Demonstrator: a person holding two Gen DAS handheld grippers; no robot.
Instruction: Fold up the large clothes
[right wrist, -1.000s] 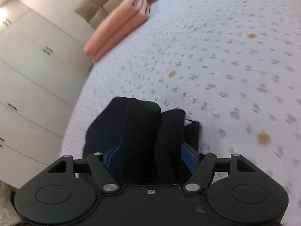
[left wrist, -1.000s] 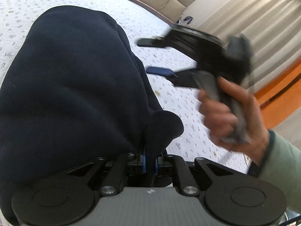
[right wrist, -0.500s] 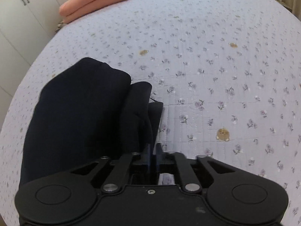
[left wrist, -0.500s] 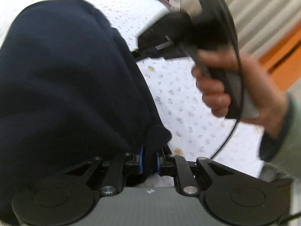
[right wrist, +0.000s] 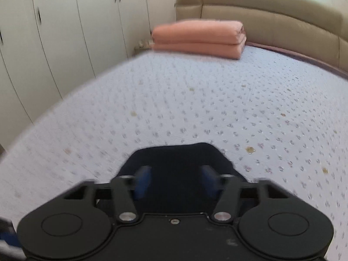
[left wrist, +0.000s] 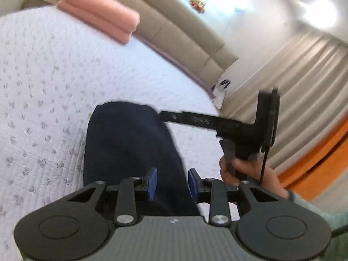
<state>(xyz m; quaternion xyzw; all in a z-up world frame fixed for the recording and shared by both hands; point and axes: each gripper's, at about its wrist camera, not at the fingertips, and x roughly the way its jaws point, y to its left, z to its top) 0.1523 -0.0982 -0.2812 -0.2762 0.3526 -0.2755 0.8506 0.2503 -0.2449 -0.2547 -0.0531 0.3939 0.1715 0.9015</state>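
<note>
Now mid-fold: dark navy garment lies bunched on the bed btw both tools, left tool opening w/ cloth in the gap, right tool released, so next needs a fresh edge pinch.

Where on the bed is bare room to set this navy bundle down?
Bare quilt lies between the navy garment and the pink folded blanket, and leftward toward the wardrobe. It is crowded only by the headboard.
</note>
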